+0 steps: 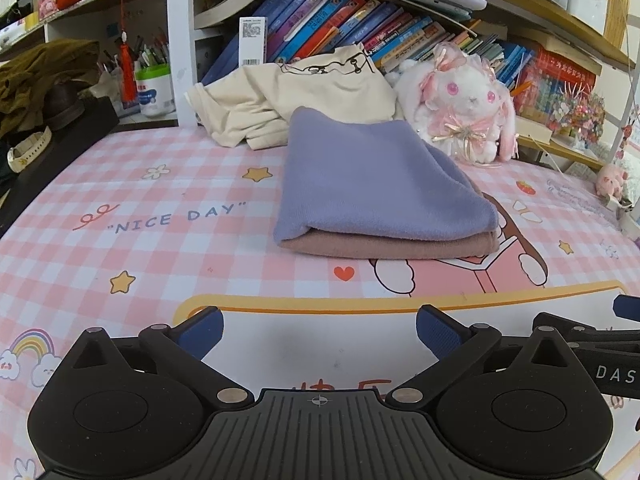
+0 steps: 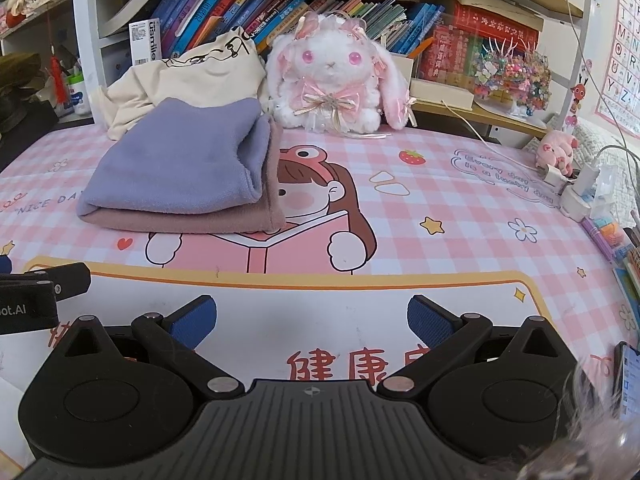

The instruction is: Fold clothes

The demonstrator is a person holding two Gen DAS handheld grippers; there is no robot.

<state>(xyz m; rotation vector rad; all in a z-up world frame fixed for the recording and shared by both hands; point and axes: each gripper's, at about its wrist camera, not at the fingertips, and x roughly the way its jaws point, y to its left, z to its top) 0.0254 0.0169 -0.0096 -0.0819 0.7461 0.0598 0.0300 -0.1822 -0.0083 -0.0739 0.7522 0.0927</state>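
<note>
A folded lilac garment [image 1: 372, 180] [image 2: 180, 168] lies on top of a folded dusty-pink garment [image 1: 392, 246] [image 2: 192, 220] on the pink checked desk mat [image 1: 160, 208] [image 2: 460, 208]. Behind the stack, a cream garment [image 1: 296, 96] [image 2: 192, 76] sits crumpled against the bookshelf. My left gripper [image 1: 320, 330] is open and empty, low over the mat's front, well short of the stack. My right gripper [image 2: 312, 320] is open and empty too, in front and to the right of the stack. Each gripper's edge shows in the other's view.
A white and pink plush rabbit [image 1: 468, 108] [image 2: 336, 84] sits behind the stack, right of the cream garment. Bookshelves [image 1: 352, 20] line the back. A power strip with chargers [image 2: 580, 188] and a phone [image 2: 628, 380] lie at the right. A dark box with a watch [image 1: 28, 152] is at the left.
</note>
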